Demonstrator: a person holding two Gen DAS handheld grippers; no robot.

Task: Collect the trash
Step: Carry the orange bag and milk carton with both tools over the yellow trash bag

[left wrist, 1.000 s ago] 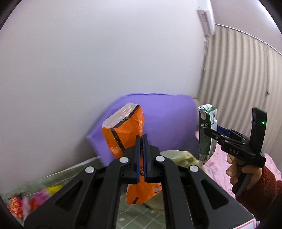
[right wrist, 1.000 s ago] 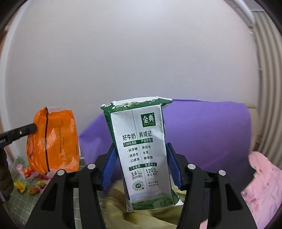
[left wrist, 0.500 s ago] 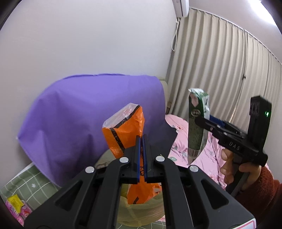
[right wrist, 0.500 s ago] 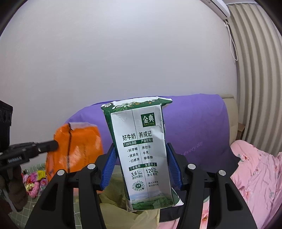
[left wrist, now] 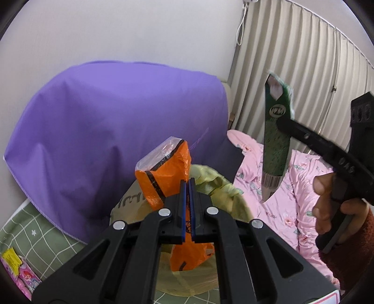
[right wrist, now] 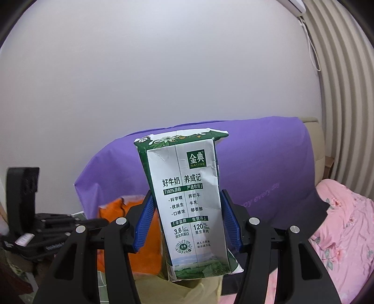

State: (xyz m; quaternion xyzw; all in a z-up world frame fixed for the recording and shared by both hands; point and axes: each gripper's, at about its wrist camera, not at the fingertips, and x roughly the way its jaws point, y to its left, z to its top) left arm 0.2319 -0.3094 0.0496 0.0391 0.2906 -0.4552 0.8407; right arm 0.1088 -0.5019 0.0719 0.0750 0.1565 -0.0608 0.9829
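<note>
now my left tool (left wrist: 187, 194) is clamped on the orange wrapper (left wrist: 163, 173) above the yellow-lined bin (left wrist: 224, 187); my right tool (right wrist: 187, 215) grips the milk carton (right wrist: 187, 198) upright, just beside it.

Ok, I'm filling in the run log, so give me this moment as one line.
left gripper: shut on orange wrapper | right gripper: shut on milk carton | both above yellow-lined bin | nothing dropped yet

Setting: home bedroom. Evidence: pink floral bedding (left wrist: 287, 210); purple cover (left wrist: 112, 131) draped against a plain white wall (right wrist: 163, 70); pleated beige curtains (left wrist: 303, 65); wall-mounted air conditioner (right wrist: 295, 5); green checked mat (left wrist: 35, 236).
</note>
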